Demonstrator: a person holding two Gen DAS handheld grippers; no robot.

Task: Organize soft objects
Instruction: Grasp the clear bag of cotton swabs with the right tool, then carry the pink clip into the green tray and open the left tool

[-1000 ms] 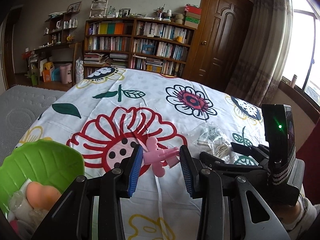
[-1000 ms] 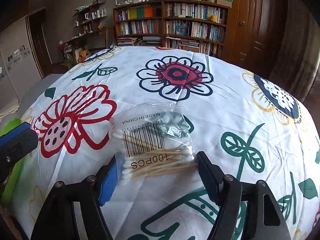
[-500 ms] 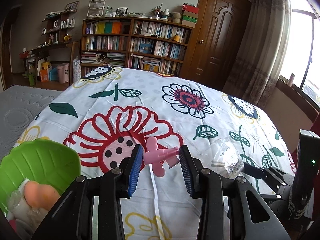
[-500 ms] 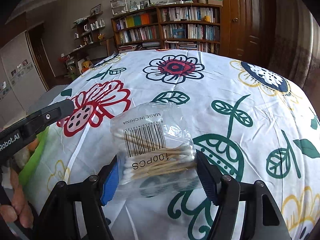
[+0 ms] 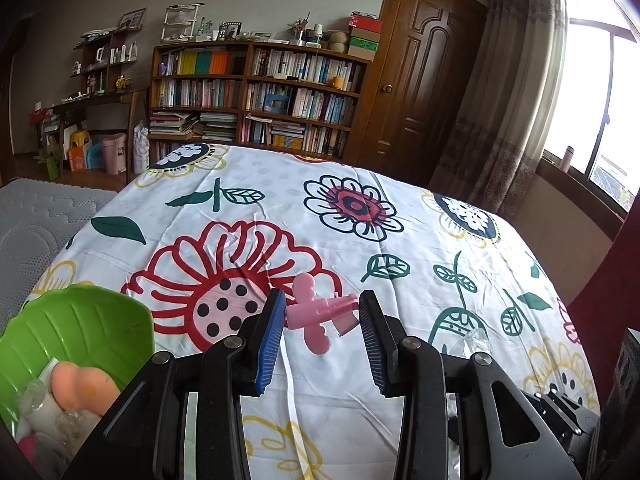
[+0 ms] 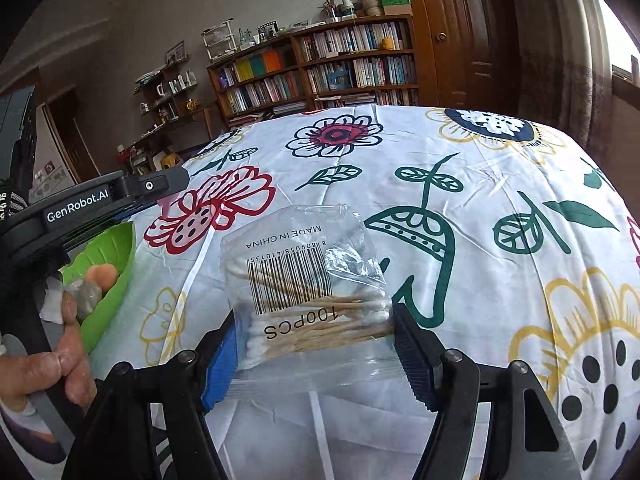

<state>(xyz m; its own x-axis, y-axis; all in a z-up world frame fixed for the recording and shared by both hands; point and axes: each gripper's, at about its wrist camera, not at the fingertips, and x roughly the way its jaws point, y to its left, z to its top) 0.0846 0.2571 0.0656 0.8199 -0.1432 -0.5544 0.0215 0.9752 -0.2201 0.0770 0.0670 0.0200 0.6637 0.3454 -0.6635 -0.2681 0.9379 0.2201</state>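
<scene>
My left gripper (image 5: 322, 320) is shut on a pink plastic clip-like piece (image 5: 316, 312), held just above the flowered cloth (image 5: 360, 200). A green leaf-shaped bowl (image 5: 80, 328) at the lower left holds a peach soft object (image 5: 82, 384) and some plastic-wrapped bits. My right gripper (image 6: 314, 344) is shut on a clear bag of cotton swabs (image 6: 304, 280), lifted off the cloth. In the right wrist view the green bowl (image 6: 116, 248) lies to the left, under the left gripper's body (image 6: 100, 200).
A hand (image 6: 44, 368) grips the left tool at the lower left. The flowered cloth (image 6: 480, 160) covers a round-edged surface. A bookshelf (image 5: 256, 96), a wooden door (image 5: 420, 80) and a curtained window (image 5: 520, 100) stand behind it.
My right gripper has lifted the swab bag off the cloth and drawn back and leftward, nearer the green bowl. The left gripper keeps the pink piece and has barely moved.
</scene>
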